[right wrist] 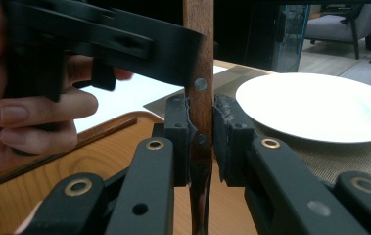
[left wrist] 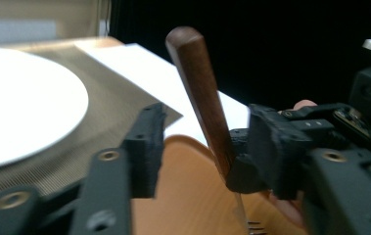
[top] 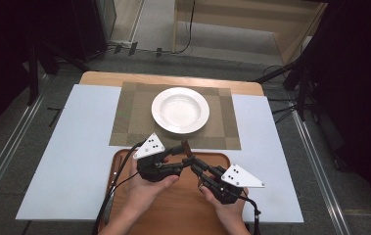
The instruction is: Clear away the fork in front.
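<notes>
From the high view, the two hands meet over a wooden tray point(top: 124, 161) at the near edge of the bench point(top: 75, 147). The left hand-held gripper point(top: 182, 151) and the right hand-held gripper point(top: 193, 164) come together on a piece of cutlery with a wooden handle point(top: 185, 146), held up above the tray. Beyond lies a woven placemat point(top: 129, 112) carrying a white plate point(top: 180, 110).

In the left gripper view the handle point(left wrist: 200, 93) rises tilted between this gripper's own jaws, which stand partly open: the right-hand pad looks close to the wood, the left-hand pad is well apart from it. What look like fork tines point(left wrist: 255, 226) show at the bottom edge, though blur makes that uncertain.

In the right gripper view the jaws are clamped on the handle point(right wrist: 200, 58) just where two rivets show, with the metal shank running down below. A thin dark stick-like utensil point(right wrist: 75, 142) lies on the tray.

The piece is likely light and rigid; the smooth varnished wood may slip or pivot under a narrow pinch. The best hold is probably flat across the handle's broad faces, near the rivets, leaving the upper end free for the second grip.
</notes>
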Tool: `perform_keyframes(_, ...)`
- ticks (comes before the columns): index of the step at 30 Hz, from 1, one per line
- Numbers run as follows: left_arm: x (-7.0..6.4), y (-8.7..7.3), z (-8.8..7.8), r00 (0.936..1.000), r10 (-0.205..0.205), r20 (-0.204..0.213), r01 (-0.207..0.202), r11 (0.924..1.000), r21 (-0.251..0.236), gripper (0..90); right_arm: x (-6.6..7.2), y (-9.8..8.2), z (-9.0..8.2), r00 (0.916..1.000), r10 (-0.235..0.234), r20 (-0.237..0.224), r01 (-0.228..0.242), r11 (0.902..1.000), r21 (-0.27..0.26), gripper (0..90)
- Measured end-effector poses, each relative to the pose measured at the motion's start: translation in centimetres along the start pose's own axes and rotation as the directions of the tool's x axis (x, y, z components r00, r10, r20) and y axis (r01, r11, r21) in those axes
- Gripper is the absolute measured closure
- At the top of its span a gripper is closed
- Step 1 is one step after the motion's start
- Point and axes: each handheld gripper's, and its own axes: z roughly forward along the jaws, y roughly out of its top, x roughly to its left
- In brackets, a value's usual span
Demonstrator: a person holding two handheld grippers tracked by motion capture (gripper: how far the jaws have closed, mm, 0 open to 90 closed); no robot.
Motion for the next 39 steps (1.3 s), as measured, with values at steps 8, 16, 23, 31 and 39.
perform_keyframes(8,0.4,0.1,-0.1,0.9984,-0.057,0.003,0.057,0.9984,0.002,71.3,0.8,-0.3,0.4,0.9987,-0.030,0.041,0.029,0.9994,0.016,76.3)
perform_keyframes(16,0.3,0.1,-0.4,0.9995,-0.030,0.011,0.031,0.9994,-0.013,78.8,0.9,-0.5,0.8,0.9980,-0.047,0.042,0.047,0.9989,-0.005,67.3)
perform_keyframes(23,0.9,0.6,-1.7,0.9998,-0.020,0.002,0.020,0.9993,-0.032,79.1,-0.1,-0.1,-0.2,0.9994,-0.021,0.027,0.020,0.9995,0.022,30.0)
perform_keyframes(31,1.7,0.8,-3.2,0.9994,-0.032,0.011,0.032,0.9987,-0.039,79.2,-3.0,-0.1,-3.1,0.9884,0.028,0.149,-0.032,0.9993,0.019,10.2)
perform_keyframes(39,2.5,0.5,-5.0,0.9995,-0.021,0.024,0.022,0.9993,-0.030,79.3,-6.3,-1.0,-6.8,0.9757,0.065,0.209,-0.070,0.9974,0.018,0.0)
